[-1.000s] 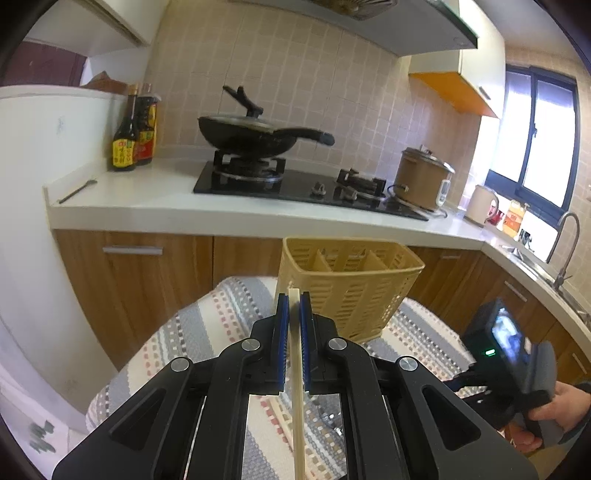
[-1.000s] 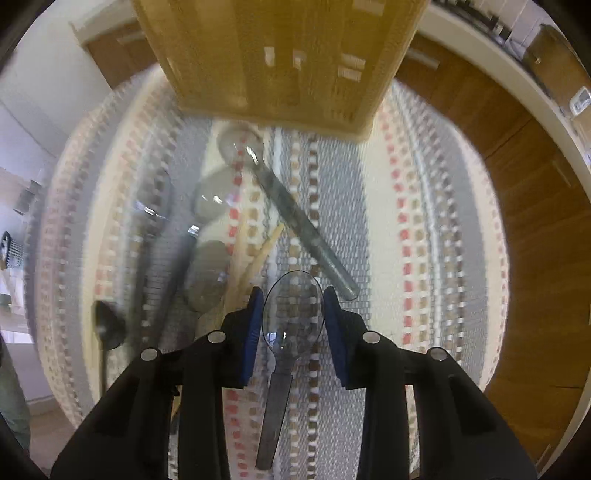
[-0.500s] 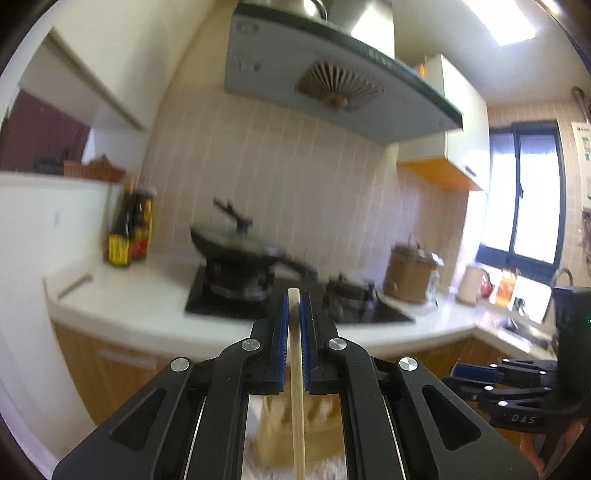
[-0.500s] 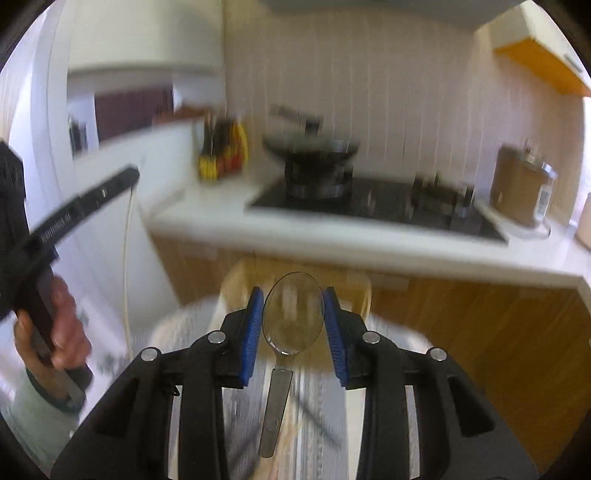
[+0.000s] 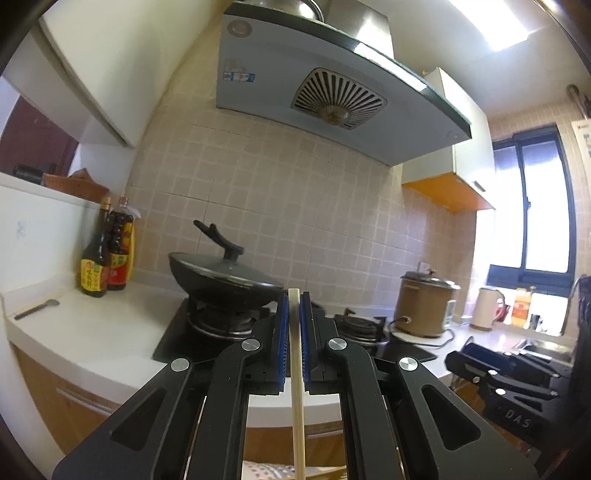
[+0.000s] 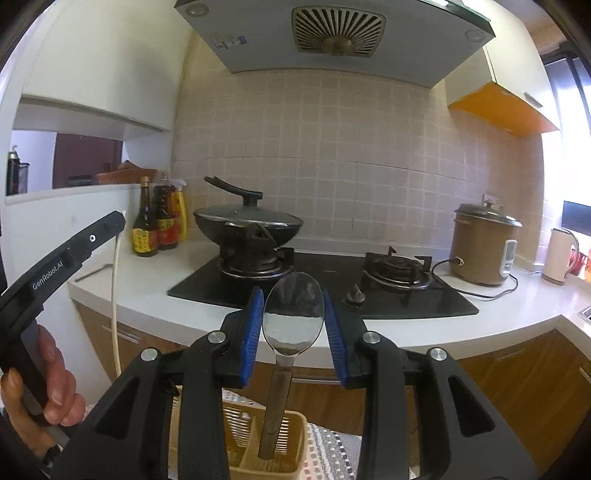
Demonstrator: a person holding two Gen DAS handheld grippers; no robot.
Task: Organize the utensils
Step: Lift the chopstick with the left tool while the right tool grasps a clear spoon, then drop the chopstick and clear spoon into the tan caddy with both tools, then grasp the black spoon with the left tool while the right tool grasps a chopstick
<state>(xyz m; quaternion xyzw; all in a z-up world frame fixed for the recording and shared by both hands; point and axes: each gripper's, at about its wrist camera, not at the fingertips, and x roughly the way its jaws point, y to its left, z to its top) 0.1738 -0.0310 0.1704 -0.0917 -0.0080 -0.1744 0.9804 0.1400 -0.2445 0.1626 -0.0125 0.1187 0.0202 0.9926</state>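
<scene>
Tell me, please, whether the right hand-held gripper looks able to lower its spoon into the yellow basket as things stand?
Probably yes: the right hand-held gripper holds the spoon handle-down, directly above the basket, and nothing shows between them.

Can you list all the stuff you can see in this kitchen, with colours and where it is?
wok: one, black, lidded, on left burner
stove: one, black, set in white counter
sauce bottles: about three, dark and yellow, left of wok
rice cooker: one, brown, right of stove
kettle: one, cream, far right
range hood: one, grey, above stove
basket: one, yellow, below spoon
chopstick: one, pale, in left gripper
spoon: one, silver, in right gripper
hand: one, holding left gripper
</scene>
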